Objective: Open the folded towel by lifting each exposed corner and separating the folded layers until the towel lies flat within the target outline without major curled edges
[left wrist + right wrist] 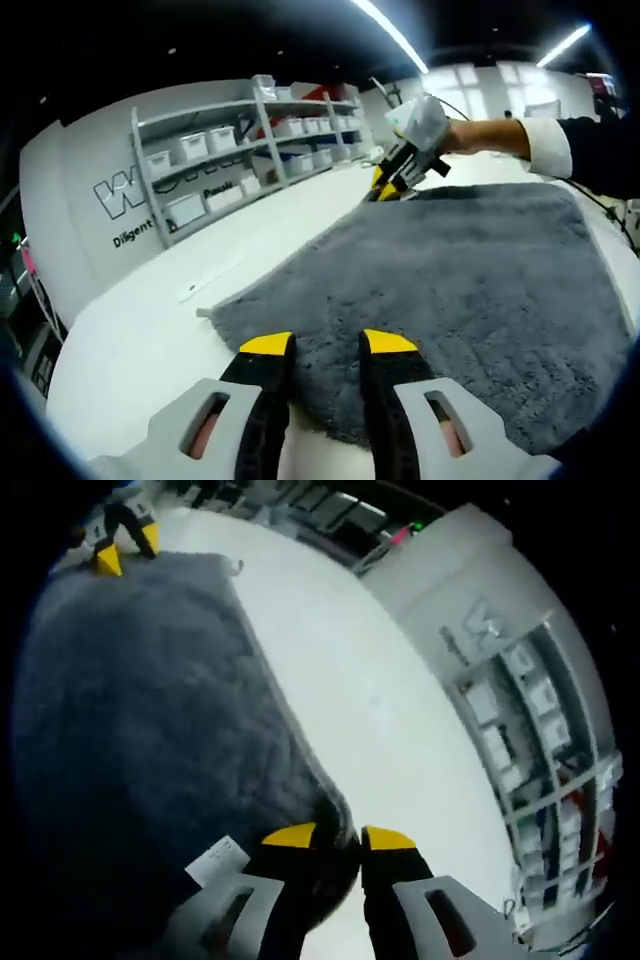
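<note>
White table (150,330) in a storage room, grey wall shelving (240,140) with bins behind it, ceiling strip lights on. The grey towel (460,290) lies spread across the table and looks mostly open and flat already; pile side up, no obvious folded layer left on top as far as these views show. No target outline visible to me on the surface, so can't judge alignment to it. Right gripper (338,838) is at one corner of the towel, and that corner sits bunched between the yellow-tipped jaws, so it's pinching the towel there. A white care label (217,860) lies just beside that corner. In the left gripper view the same tool (395,185) appears at the towel's far corner, held by a hand (470,135) in a dark sleeve with white cuff (545,147). Left gripper (327,345) hovers over the near edge, jaws slightly parted with towel pile visible in the gap; doesn't appear to grip anything, though I can't tell if the tips touch the fabric. In the right gripper view it shows at the far corner (122,542). Judgement: grippers sit at opposite corners so the towel can be tensioned along one edge and smoothed. Near-left corner looks slightly ragged, likely the remaining bit to flatten. Task seems close to finished.
</note>
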Demonstrator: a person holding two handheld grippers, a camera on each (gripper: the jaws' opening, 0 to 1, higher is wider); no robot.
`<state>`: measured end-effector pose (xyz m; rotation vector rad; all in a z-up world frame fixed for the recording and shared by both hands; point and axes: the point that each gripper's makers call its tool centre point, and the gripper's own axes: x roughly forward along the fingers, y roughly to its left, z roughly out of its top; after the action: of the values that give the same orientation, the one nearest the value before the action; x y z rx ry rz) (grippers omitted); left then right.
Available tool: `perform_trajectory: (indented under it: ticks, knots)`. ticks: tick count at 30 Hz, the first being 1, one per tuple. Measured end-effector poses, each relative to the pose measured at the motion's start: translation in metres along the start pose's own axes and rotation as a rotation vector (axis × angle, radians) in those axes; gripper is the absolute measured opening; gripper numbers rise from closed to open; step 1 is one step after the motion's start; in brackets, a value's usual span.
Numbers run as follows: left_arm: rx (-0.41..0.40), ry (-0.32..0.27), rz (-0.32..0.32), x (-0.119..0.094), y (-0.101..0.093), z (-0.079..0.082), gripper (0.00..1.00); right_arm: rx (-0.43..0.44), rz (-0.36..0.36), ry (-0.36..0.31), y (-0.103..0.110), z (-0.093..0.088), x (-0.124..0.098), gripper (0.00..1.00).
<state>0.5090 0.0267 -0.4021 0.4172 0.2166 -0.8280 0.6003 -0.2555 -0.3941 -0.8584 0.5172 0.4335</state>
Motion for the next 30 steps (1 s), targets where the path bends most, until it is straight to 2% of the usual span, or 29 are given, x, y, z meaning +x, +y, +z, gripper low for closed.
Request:
perform_trajectory:
  ticks: [6,8,10,13,17,19,20,22,25,27,30]
  knots:
    - [-0.045,-0.028,-0.017,-0.006,0.001,0.006,0.32,0.169,0.021,-0.127,-0.007,0.007,-0.025,0.10]
    - [-0.086,-0.066,-0.042,-0.010,-0.001,0.013,0.32,0.265,0.020,-0.169,-0.012,0.009,-0.035,0.02]
    - [-0.098,-0.084,-0.055,-0.013,-0.003,0.017,0.32,0.366,0.025,-0.219,-0.014,0.013,-0.046,0.00]
    - [-0.118,-0.113,-0.084,-0.018,-0.007,0.024,0.32,0.485,0.103,-0.253,-0.005,0.016,-0.057,0.00]
    - [-0.142,-0.125,-0.139,-0.025,-0.013,0.029,0.32,0.545,0.123,-0.219,0.005,0.005,-0.067,0.00]
    - [-0.151,-0.130,-0.165,-0.028,-0.018,0.030,0.32,0.588,0.171,-0.173,0.019,-0.005,-0.074,0.00]
    - [-0.156,-0.134,-0.174,-0.030,-0.018,0.031,0.32,0.599,0.186,-0.171,0.022,-0.007,-0.076,0.00]
    - [-0.175,-0.141,-0.199,-0.032,-0.021,0.033,0.32,0.603,0.192,-0.170,0.026,-0.013,-0.081,0.00]
    - [-0.193,-0.151,-0.233,-0.035,-0.024,0.035,0.33,0.611,0.239,-0.133,0.039,-0.024,-0.087,0.11]
    - [-0.196,-0.151,-0.253,-0.036,-0.027,0.035,0.37,0.585,0.241,-0.118,0.047,-0.032,-0.090,0.12]
    - [-0.141,-0.128,-0.292,-0.040,-0.039,0.032,0.43,0.575,0.238,-0.099,0.055,-0.043,-0.095,0.14]
